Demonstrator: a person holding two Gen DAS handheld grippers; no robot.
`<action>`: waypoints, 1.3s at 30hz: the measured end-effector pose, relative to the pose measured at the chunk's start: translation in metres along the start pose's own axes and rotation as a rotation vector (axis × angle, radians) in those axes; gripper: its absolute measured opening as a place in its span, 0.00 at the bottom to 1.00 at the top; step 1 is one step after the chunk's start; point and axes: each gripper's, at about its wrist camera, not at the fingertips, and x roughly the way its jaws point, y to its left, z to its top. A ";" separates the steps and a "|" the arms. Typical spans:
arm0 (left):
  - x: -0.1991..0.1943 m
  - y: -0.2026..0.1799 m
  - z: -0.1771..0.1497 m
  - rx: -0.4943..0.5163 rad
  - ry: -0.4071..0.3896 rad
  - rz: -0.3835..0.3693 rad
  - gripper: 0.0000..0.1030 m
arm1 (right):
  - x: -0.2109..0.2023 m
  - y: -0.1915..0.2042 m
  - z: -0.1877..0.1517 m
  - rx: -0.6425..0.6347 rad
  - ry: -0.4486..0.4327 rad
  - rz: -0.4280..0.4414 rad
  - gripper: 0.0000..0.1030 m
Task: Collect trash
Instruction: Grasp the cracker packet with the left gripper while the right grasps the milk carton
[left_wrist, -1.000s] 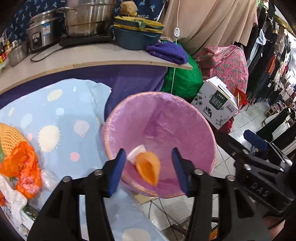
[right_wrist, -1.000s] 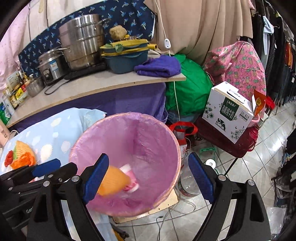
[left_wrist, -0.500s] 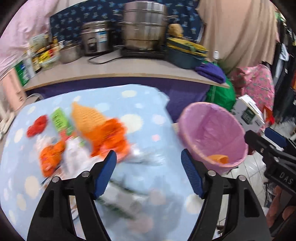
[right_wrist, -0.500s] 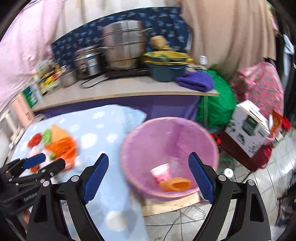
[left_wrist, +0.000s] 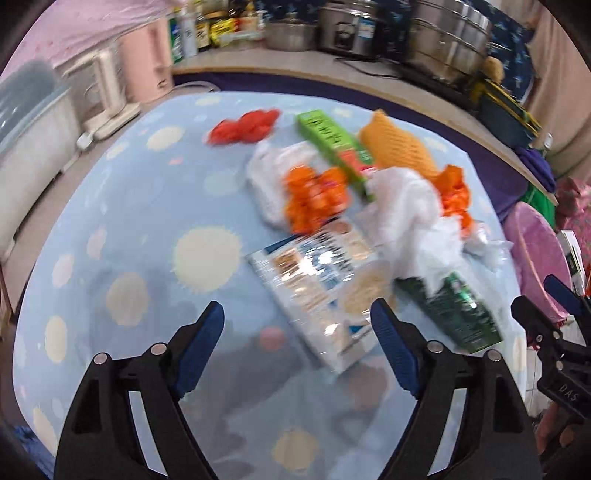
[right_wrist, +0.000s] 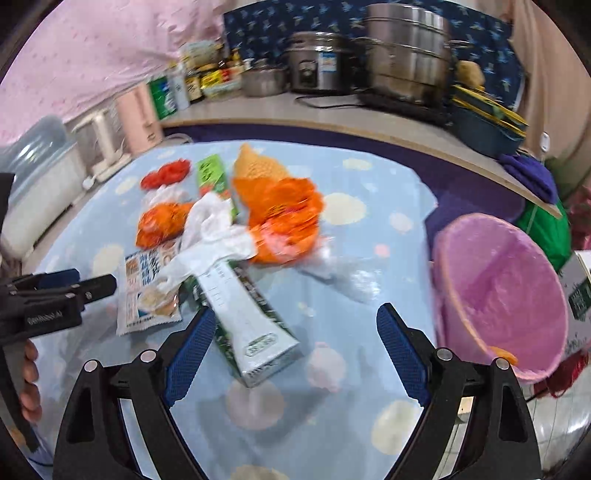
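Two released grippers are hovering over a littered table.
Something orange, perhaps netting, is lying in the pink bin (right_wrist: 498, 288) at three o'clock; the trash pile (right_wrist: 229, 236) is waiting.

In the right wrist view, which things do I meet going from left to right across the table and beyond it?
Left tongs → snack packet → green and white carton → orange net bag → clear plastic wrap → pink trash bin.

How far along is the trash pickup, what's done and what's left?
Done: one orange piece lies in the pink bin. In hand: nothing; the left gripper and right gripper are both open above the table. Left: the green carton, snack wrapper, white bags, orange netting, red scrap.
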 end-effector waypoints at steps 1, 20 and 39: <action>0.002 0.008 -0.002 -0.017 0.008 -0.003 0.75 | 0.006 0.006 -0.001 -0.022 0.012 0.008 0.82; 0.043 0.019 -0.008 -0.065 0.066 -0.049 0.82 | 0.052 0.027 -0.007 -0.078 0.121 0.109 0.62; 0.040 -0.026 -0.016 -0.002 0.106 -0.173 0.05 | -0.001 0.014 -0.039 0.022 0.110 0.118 0.50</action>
